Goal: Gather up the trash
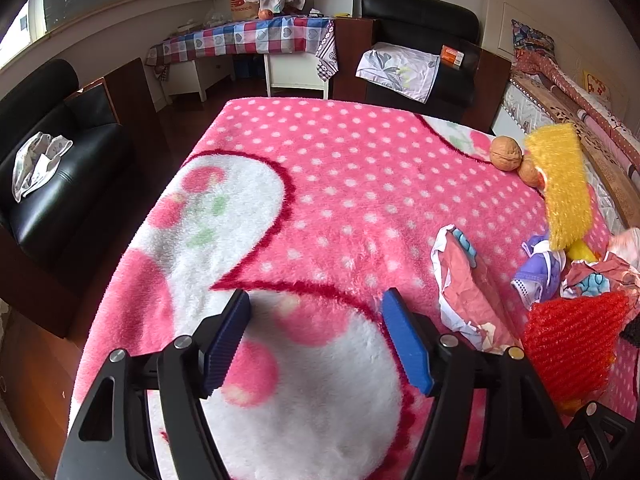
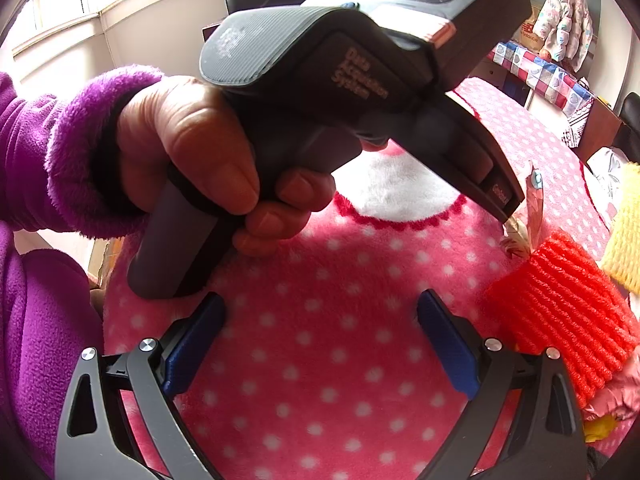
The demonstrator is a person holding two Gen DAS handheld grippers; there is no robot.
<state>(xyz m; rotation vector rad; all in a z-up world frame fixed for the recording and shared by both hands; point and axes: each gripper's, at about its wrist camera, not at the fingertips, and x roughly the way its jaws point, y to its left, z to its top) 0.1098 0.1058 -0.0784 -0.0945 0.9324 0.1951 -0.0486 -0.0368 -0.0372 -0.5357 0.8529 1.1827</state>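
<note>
**Litter waits at the blanket's edge as both grippers hover empty**

A pink polka-dot fleece blanket (image 1: 320, 168) covers the table, and the trash is bunched along its right side. The left gripper (image 1: 316, 320) hangs over bare fleece with its blue-padded jaws spread wide and nothing between them; the person's hand (image 2: 192, 152), in a purple fleece sleeve (image 2: 52, 152), grips its handle. The right gripper (image 2: 320, 332) is likewise spread and empty, just beside the red foam net (image 2: 560, 312).

Largest of the litter is the yellow foam net (image 1: 560, 184), raised at a slant over the pile; what holds it up cannot be made out. Like the red net, it looks feather-light and springy, and should crush under the pads, so a firm pinch across the mesh body seems best. Next comes the crumpled pink printed wrapper (image 1: 468, 292), well right of the left gripper: thin, light, probably slick, with an upstanding crease to take hold of. A smaller purple-and-white crumpled scrap (image 1: 538, 272) lies between wrapper and nets, soft and easily nipped at a fold.

Smallest are two walnuts (image 1: 506, 153) at the far right edge. Hard, round and liable to roll, they would need a centred squeeze across the widest part.
</note>
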